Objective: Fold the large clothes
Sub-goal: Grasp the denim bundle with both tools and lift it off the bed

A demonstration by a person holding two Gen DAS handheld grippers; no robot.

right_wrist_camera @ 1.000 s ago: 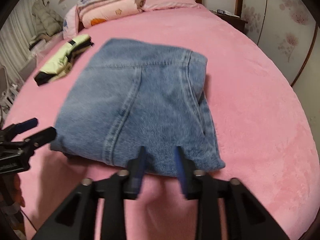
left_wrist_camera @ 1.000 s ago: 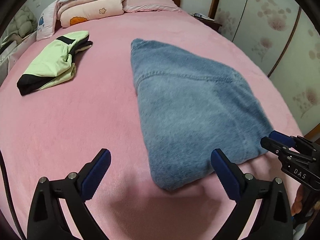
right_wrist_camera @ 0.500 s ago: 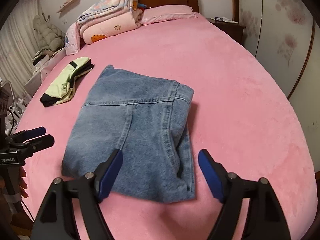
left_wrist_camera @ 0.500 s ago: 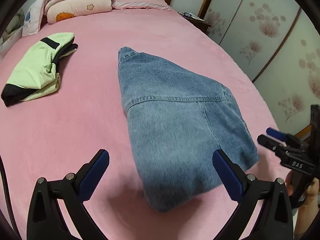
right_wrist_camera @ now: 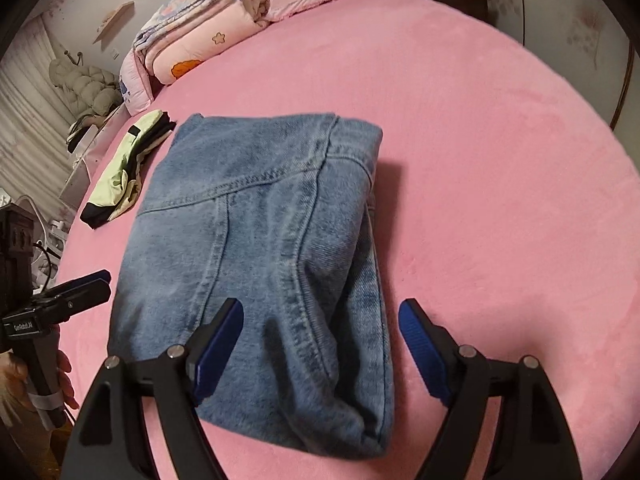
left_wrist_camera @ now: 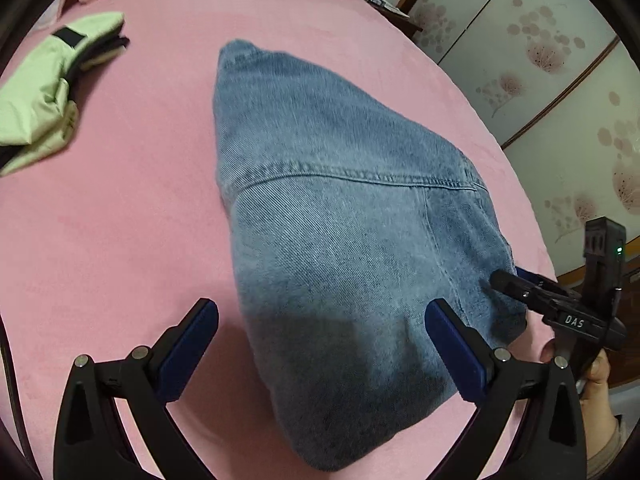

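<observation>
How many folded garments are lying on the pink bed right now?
2. The folded jeans lie mid-bed just ahead of both open grippers; the green-and-black garment sits to their far left. The bedding stack by the headboard could hide more.

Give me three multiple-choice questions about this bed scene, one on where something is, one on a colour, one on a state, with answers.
1. Where does the green and black garment lie relative to the folded jeans?
A. on top of them
B. beside them, toward the folded quilts
C. on the floor

2. What colour is the bed cover?
A. pink
B. white
C. grey

3. How is the right claw?
A. shut on the jeans
B. open
C. out of view

Answers: B, the garment lies apart from the denim on the quilt side; A, pink plush throughout; B, its blue pads are spread wide, like the left claw's.
</observation>
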